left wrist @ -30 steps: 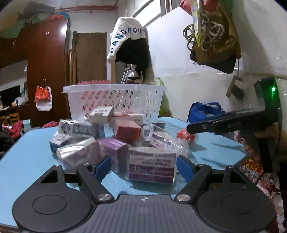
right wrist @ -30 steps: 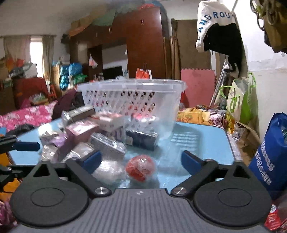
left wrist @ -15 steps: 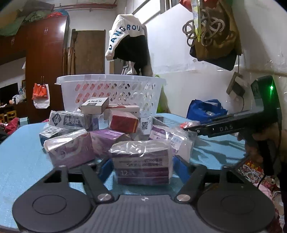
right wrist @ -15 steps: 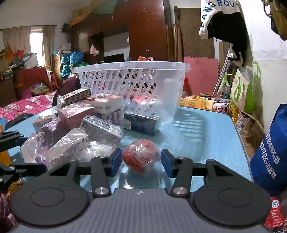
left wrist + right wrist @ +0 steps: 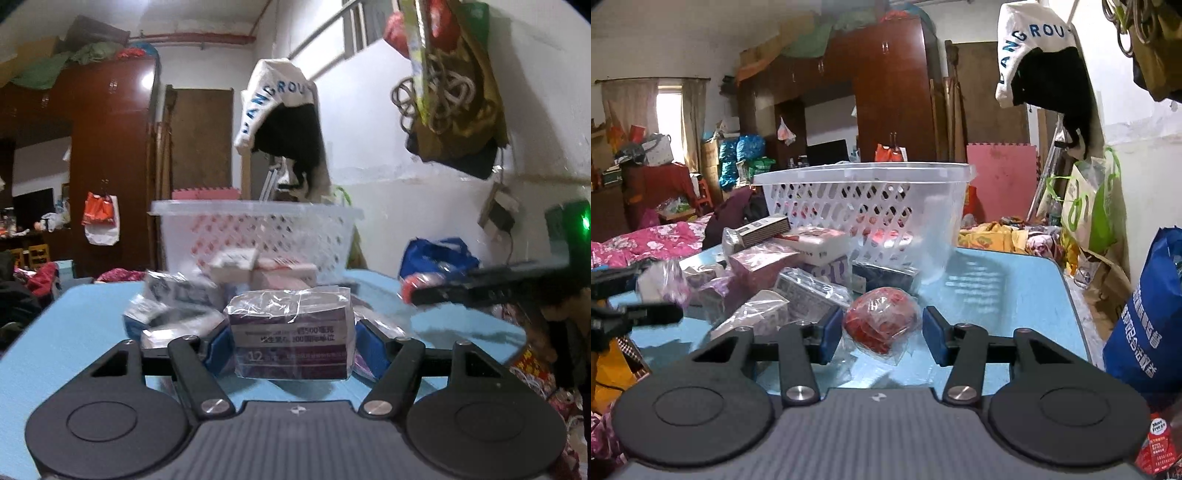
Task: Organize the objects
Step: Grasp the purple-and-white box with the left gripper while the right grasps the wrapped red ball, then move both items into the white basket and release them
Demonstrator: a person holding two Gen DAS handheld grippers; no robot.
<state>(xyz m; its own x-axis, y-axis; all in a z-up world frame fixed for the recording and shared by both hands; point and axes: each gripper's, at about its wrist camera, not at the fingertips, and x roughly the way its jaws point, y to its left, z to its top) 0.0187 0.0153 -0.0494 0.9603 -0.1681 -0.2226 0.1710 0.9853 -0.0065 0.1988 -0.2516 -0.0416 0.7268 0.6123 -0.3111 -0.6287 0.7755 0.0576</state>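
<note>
My left gripper (image 5: 293, 345) is shut on a purple box wrapped in clear plastic (image 5: 291, 336), its blue pads pressing both ends. Behind it lies a pile of wrapped boxes (image 5: 258, 273) in front of a white lattice basket (image 5: 258, 229). My right gripper (image 5: 881, 332) is shut on a red bundle in a clear bag (image 5: 882, 317), low over the blue table (image 5: 997, 280). In the left wrist view the right gripper (image 5: 417, 291) reaches in from the right with the red bundle (image 5: 408, 282) at its tip. The left gripper (image 5: 646, 314) shows at the left edge of the right wrist view.
The basket (image 5: 864, 177) stands at the table's far side, with boxes (image 5: 798, 266) heaped against its front. A blue bag (image 5: 1145, 321) sits on the floor past the table's right edge. Clothes and bags hang on the wall at the right.
The left jaws closed onto the purple box, which now sits higher and nearer in view. The right jaws closed around the red bundle.
</note>
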